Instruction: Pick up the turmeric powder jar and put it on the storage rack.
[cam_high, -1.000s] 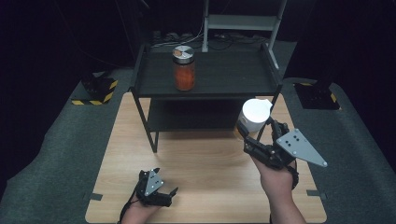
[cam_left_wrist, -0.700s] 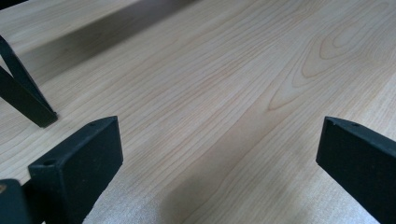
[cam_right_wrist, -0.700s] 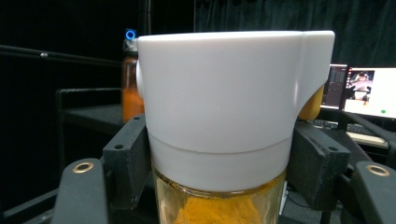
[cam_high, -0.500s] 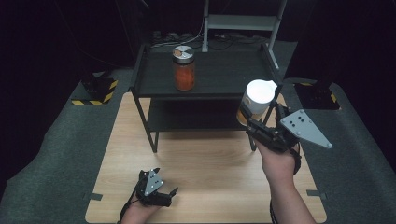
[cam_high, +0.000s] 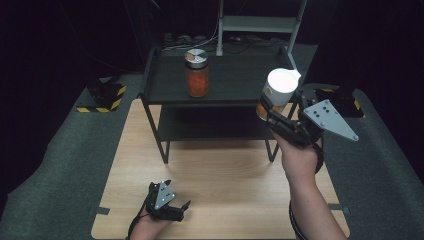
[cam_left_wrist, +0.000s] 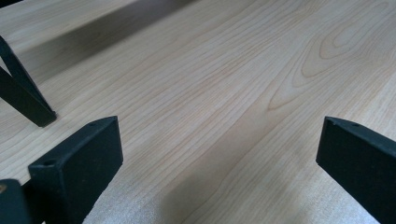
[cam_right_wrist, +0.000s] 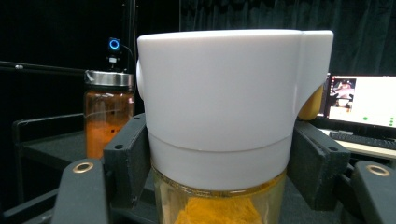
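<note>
Right gripper (cam_high: 267, 111) clamping white-lidded jar (cam_high: 276, 92) upright, hovering at right end of shelf (cam_high: 235, 82), orange jar (cam_high: 197, 73) standing well apart at left. Left gripper (cam_high: 167, 207) resting on table (cam_high: 225, 170), jaws wide, empty.

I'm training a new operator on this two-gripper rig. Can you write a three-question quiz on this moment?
1. True or false: the right gripper is shut on the white-capped jar.
2. Where does the metal-lidded jar stand? A) on the wooden table B) on the black shelf's top C) in the left gripper
3. Fill in: the left gripper has its fingers ____ over the wooden table.

Key: 1 true; 2 B, on the black shelf; 3 open, nothing between them.
</note>
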